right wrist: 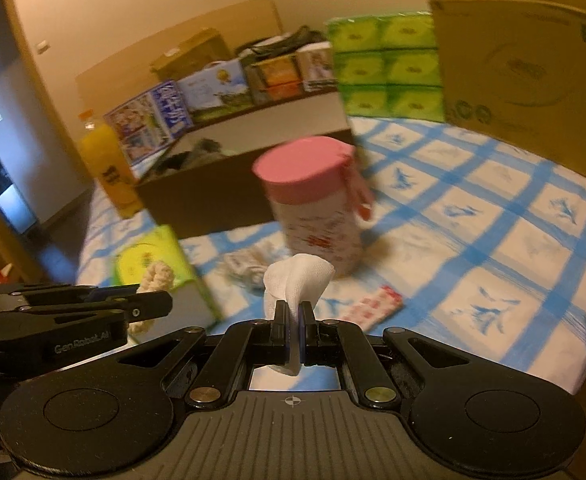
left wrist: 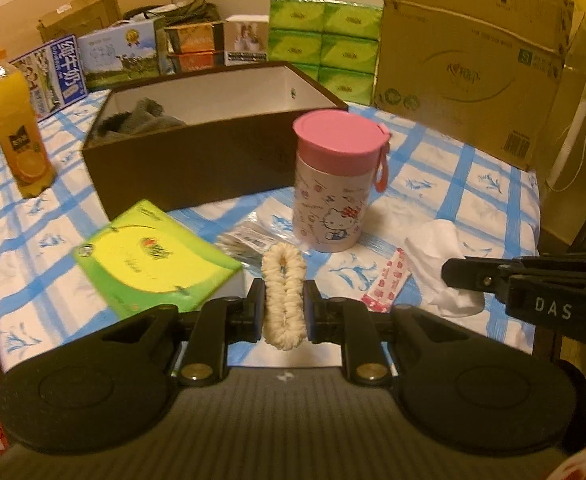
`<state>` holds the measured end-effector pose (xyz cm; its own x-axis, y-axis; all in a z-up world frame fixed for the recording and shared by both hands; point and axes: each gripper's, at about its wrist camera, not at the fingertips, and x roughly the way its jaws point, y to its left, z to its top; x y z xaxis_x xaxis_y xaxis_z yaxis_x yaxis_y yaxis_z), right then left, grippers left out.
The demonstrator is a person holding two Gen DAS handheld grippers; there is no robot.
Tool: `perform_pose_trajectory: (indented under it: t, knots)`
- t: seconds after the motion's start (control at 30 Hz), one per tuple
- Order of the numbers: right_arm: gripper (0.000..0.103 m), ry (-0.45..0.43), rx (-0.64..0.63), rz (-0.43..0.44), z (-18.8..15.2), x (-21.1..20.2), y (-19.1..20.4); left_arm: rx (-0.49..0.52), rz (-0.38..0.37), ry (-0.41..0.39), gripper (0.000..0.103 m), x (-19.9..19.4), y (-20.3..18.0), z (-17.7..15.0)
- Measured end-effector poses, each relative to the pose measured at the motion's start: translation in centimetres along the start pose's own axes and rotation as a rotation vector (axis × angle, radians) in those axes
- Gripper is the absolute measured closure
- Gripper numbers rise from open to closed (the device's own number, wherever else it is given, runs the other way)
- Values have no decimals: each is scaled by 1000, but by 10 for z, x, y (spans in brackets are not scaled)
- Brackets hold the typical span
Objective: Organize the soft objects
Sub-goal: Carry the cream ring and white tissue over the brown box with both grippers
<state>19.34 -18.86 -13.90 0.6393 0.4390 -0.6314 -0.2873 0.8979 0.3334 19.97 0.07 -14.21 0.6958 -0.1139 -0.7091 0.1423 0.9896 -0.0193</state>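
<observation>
My left gripper (left wrist: 284, 312) is shut on a cream scrunchie (left wrist: 284, 296) and holds it above the blue-checked cloth. My right gripper (right wrist: 293, 330) is shut on a white cloth (right wrist: 297, 276) and holds it up; the same cloth (left wrist: 437, 256) and right gripper (left wrist: 453, 274) show at the right of the left wrist view. The left gripper with the scrunchie (right wrist: 155, 280) shows at the left of the right wrist view. A brown open box (left wrist: 197, 160) stands behind, with grey and dark soft items (left wrist: 141, 118) in its left end.
A pink-lidded Hello Kitty cup (left wrist: 333, 180) stands in front of the box. A green tissue pack (left wrist: 153, 256), an orange juice bottle (left wrist: 17, 136), a red-patterned packet (left wrist: 387, 284) and a clear wrapped packet (left wrist: 245, 240) lie around. Cardboard boxes (left wrist: 473, 60) and green tissue packs (left wrist: 325, 44) line the back.
</observation>
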Motion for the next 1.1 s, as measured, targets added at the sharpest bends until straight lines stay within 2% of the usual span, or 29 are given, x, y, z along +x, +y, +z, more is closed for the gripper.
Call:
perform_pose_trajectory:
  t: [0.33,0.6,0.87,1.1]
  knots:
    - [99,-24,-100,99,30,18,51,-19,53,-66,85,-29,41,20]
    - [99,-51,-133,135,65,42,66,-27,86,-123,85,-31,75,49]
    - [99,-94,-164,116,117,77,67,1,77,-164,85,-9,93,92]
    - [99,-100,-164,103,171,122,58,25,57,-164,85,36,105,141]
